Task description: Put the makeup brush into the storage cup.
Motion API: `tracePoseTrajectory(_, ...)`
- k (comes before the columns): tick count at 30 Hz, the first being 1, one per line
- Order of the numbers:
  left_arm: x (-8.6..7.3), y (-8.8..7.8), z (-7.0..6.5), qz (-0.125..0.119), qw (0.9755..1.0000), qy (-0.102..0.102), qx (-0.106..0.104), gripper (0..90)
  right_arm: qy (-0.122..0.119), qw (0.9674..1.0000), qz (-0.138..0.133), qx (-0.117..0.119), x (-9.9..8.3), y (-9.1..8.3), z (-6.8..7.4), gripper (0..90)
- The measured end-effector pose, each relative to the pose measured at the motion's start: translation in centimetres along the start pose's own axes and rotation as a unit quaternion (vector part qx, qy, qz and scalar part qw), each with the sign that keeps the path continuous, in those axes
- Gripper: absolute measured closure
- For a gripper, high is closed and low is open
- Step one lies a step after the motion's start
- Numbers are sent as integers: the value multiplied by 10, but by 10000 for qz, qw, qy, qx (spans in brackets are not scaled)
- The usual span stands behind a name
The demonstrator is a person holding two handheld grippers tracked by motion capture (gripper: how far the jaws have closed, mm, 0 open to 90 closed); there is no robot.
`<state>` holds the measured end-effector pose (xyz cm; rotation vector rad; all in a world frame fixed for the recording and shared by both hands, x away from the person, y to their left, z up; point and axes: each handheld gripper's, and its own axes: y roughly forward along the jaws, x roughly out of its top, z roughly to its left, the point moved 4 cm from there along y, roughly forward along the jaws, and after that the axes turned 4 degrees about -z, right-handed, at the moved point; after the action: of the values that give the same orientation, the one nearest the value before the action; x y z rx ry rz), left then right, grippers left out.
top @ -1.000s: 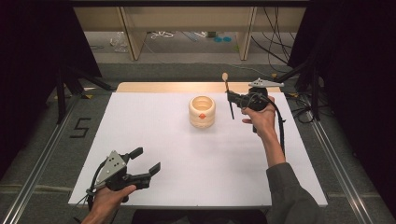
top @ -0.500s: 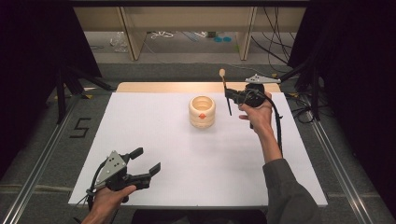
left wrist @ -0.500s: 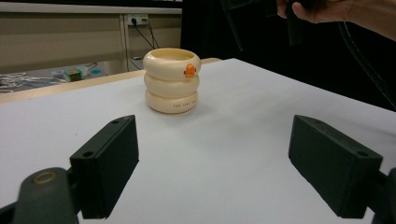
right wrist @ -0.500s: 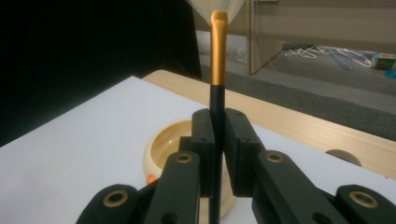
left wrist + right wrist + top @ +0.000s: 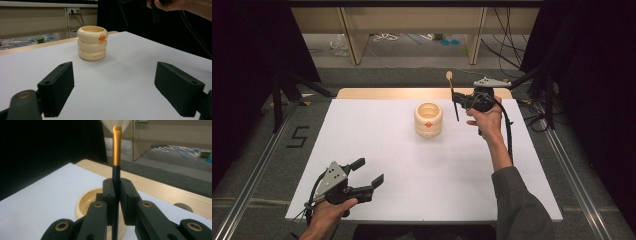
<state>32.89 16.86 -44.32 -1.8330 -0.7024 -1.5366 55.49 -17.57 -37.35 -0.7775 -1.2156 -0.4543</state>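
A cream pot made of three stacked rings (image 5: 428, 120) with a small orange mark stands upright at the middle back of the white sheet (image 5: 422, 165). My right gripper (image 5: 460, 100) hovers just right of the pot and above the table, shut on a slim utensil (image 5: 452, 94) with a tan wooden top and a dark lower shaft. In the right gripper view the utensil (image 5: 116, 147) stands upright, clamped between the pads of the right gripper (image 5: 116, 185), with the pot (image 5: 87, 202) behind and below. My left gripper (image 5: 368, 171) rests open near the front left corner. In its own view the left gripper (image 5: 115, 87) points at the pot (image 5: 92, 43), nothing between its jaws.
A wooden board (image 5: 377, 93) borders the sheet's far edge, with a round hole (image 5: 183, 207) in it. Behind stand shelf legs (image 5: 352, 37) and loose cables (image 5: 387, 37) on the floor. Metal rails (image 5: 569, 165) run along both sides of the table.
My right gripper has drifted slightly up and away with the utensil still clamped. The left gripper and the pot have not moved.
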Motion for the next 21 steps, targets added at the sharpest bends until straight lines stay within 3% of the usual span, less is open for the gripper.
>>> tracePoseTrajectory(21,0,-1,1,4,10000,-7,15,158,111,9999,-84,17,2,13,1,832)
